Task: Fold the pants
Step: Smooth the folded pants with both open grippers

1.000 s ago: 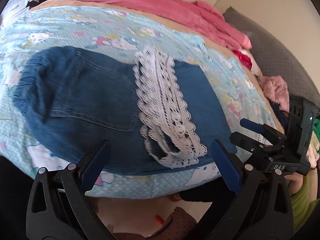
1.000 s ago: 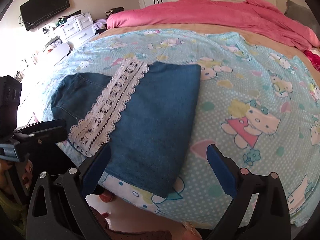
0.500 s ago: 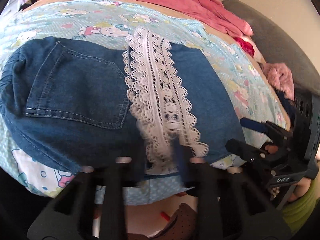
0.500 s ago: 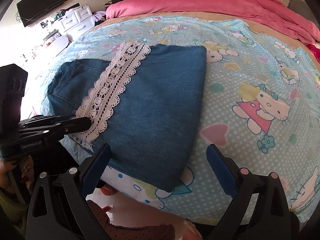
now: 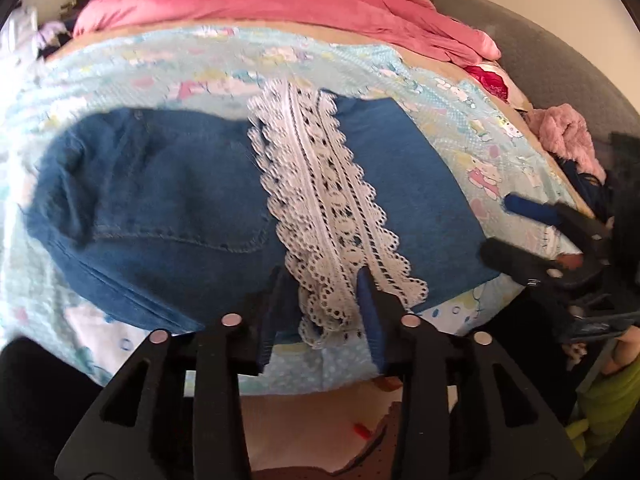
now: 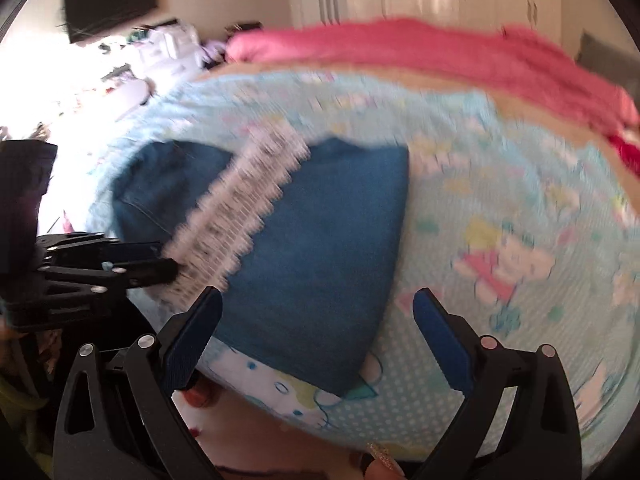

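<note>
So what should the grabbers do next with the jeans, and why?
Probably close the left gripper firmly on the lace trim at the near edge of the jeans: its jaws are opening with the lace between them, while the right gripper hangs open, holding nothing.

Two close downward views, shared pants (image 5: 168, 200)

We see open bedsheet (image 6: 500, 208) right of the folded pants (image 6: 320, 248); a pink blanket (image 6: 440, 52) blocks the far side.
</note>
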Available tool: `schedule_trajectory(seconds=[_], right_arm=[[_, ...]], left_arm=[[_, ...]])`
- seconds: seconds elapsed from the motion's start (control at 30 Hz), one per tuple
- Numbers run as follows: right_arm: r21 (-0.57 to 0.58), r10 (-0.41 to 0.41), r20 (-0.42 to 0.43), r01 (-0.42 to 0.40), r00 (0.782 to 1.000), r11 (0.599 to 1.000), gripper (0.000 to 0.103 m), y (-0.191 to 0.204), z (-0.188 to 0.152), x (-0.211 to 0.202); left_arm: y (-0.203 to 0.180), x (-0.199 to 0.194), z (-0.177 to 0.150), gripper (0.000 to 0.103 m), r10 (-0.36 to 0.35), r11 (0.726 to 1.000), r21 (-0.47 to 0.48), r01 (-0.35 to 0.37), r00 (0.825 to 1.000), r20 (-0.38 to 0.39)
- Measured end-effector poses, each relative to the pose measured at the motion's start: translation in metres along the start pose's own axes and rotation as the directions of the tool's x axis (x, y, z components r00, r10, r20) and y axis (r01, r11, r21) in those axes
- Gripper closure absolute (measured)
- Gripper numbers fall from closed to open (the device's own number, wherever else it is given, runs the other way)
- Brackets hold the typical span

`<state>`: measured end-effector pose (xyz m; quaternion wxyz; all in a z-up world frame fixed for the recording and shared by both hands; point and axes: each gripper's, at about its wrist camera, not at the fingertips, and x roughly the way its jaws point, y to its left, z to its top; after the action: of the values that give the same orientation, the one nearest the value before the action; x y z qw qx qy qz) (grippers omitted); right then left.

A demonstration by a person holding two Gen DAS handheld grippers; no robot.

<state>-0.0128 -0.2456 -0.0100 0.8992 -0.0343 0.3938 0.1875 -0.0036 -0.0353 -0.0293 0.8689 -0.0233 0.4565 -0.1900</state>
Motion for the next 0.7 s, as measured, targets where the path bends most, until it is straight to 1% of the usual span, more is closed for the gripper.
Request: schedule_trajectory(seconds=[0.03,0.1,0.13,0.17,0.23,0.3,0.53,0.63,0.7], right_arm=[[-0.031,0.012,0.011,-0.012,1.000,0.999,0.008,0.006,0.001,-0.002],[-0.065,0.020,-0.012,-0.021,1.000,0.998,0.012,0.013,-0.001,0.003],[-0.079,0.027,-0.036,-0.030,0.999,0.996,0.019,0.016,-0.003,0.008],[-0.083,0.031,-0.067,-0.037,0.997,0.996,0.024,0.017,-0.004,0.015],[-0.074,0.021,-0.140,-0.032,0.990,0.997,0.025,0.015,-0.010,0.030],[-0.058,0.013,-0.181,-0.023,0.983,0.998,0.025,0.013,-0.016,0.039],[-0.024,0.036,-0.163,-0.040,0.986,0.999,0.025,0.009,-0.014,0.033],[-0.006,0.036,-0.126,-0.037,0.991,0.999,0.024,0.006,-0.010,0.024],[0.005,0.034,-0.102,-0.033,0.994,0.999,0.023,0.003,-0.005,0.018]], left_arm=[[0.000,-0.001,0.000,0.070,0.009,1.000,0.004,-0.009,1.000,0.001],[0.000,-0.002,0.000,0.068,0.019,1.000,0.009,-0.019,1.000,0.003],[0.000,-0.002,0.000,0.067,0.022,1.000,0.009,-0.022,1.000,0.003],[0.001,-0.002,0.001,0.066,0.022,1.000,0.007,-0.022,1.000,0.003],[0.003,-0.003,0.001,0.064,0.025,1.000,0.005,-0.025,1.000,0.003],[0.004,-0.004,0.002,0.059,0.024,1.000,0.003,-0.024,1.000,0.005],[0.006,-0.009,0.001,0.057,0.030,1.000,-0.002,-0.030,0.999,0.014],[0.006,-0.014,0.001,0.053,0.035,0.999,0.004,-0.035,0.999,0.024],[0.006,-0.018,0.002,0.047,0.039,0.999,0.005,-0.039,0.999,0.032]])
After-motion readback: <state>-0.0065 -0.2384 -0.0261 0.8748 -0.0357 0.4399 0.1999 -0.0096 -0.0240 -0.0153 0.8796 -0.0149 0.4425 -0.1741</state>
